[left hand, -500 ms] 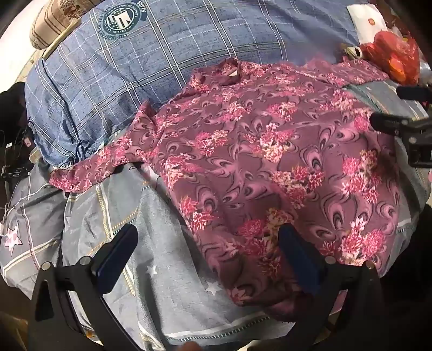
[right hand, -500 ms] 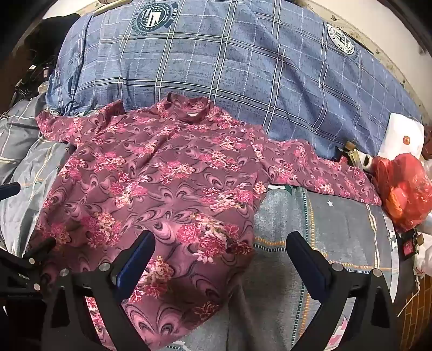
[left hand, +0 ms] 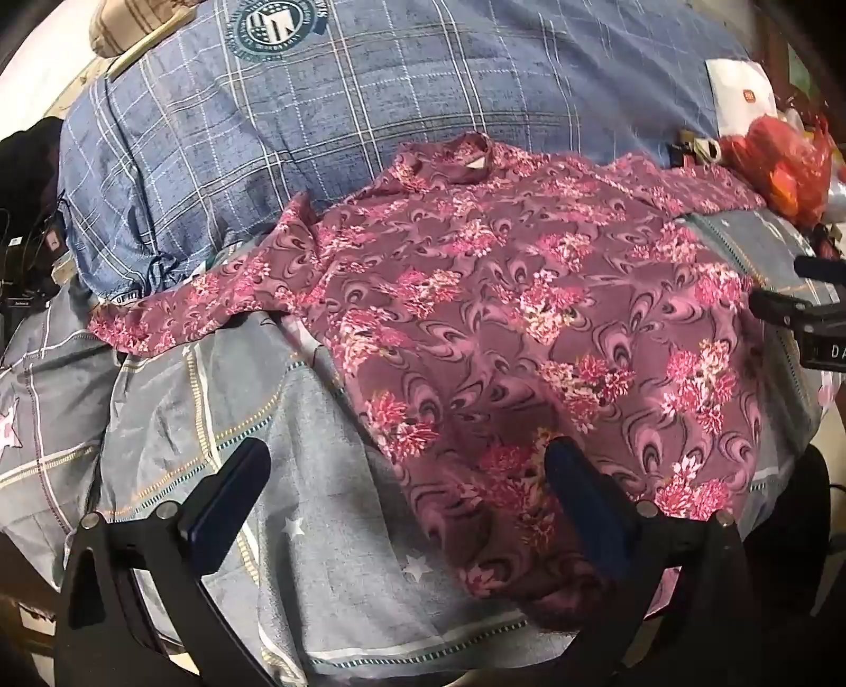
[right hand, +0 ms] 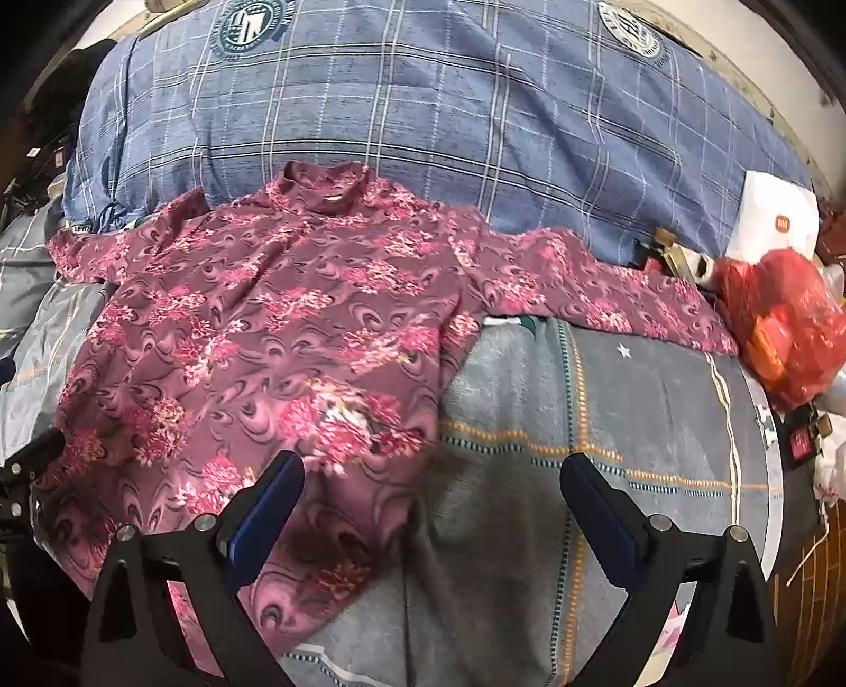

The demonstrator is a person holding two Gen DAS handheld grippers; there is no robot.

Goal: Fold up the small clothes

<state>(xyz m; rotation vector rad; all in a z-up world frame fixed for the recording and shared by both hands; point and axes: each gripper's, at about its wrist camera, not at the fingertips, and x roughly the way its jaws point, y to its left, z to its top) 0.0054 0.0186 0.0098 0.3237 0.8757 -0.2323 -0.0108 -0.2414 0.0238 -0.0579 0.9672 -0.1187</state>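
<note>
Bed (right hand: 661,423): grey fleecy cover, stitched lines, small stars. Blue plaid quilt (right hand: 423,105) bunched at the far side. Maroon floral shirt (right hand: 254,327) spread flat on the cover, thin and slippery-looking, sleeves out; hem droops over the near edge, partly hidden. Crinkled red plastic bag (right hand: 782,327), contents unclear. Left gripper (left hand: 407,475) and right gripper (right hand: 431,491): fingers wide apart, holding nothing.

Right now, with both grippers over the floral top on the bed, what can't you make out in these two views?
- Bottom hem of the floral top: left wrist view, partly behind the left gripper finger.
- Same hem, right wrist view: runs behind the right gripper finger.
- Contents of the red bag: crumpled plastic hides them.
- Round emblem on the blue quilt: cut off by the top edge, lettering too small.
</note>
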